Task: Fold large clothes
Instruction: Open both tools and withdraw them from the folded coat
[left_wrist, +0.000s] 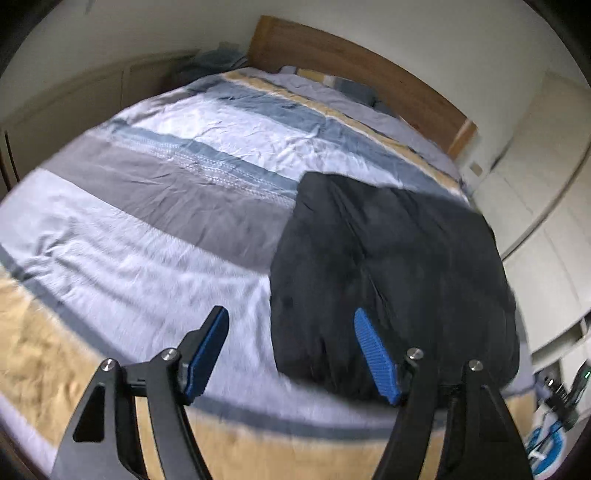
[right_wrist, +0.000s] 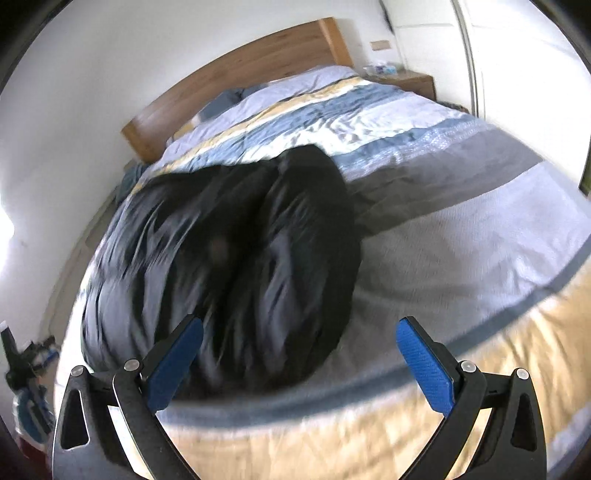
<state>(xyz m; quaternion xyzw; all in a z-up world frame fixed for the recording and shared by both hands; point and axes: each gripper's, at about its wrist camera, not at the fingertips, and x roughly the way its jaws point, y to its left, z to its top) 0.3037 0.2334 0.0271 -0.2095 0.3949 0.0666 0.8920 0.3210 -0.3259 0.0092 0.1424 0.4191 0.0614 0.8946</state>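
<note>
A large black padded garment (left_wrist: 388, 273) lies in a compact folded heap on the striped bedcover, near the bed's foot edge; it also shows in the right wrist view (right_wrist: 236, 258). My left gripper (left_wrist: 291, 332) is open and empty, hovering above the garment's near left edge. My right gripper (right_wrist: 299, 339) is open and empty, above the garment's near right edge. Neither gripper touches the fabric.
The bed (left_wrist: 155, 206) has a striped white, grey, blue and tan cover and a wooden headboard (left_wrist: 354, 77). White wardrobe doors (left_wrist: 546, 206) stand beside the bed. A wooden nightstand (right_wrist: 410, 81) sits by the headboard. Cables and gear (right_wrist: 26, 365) lie on the floor.
</note>
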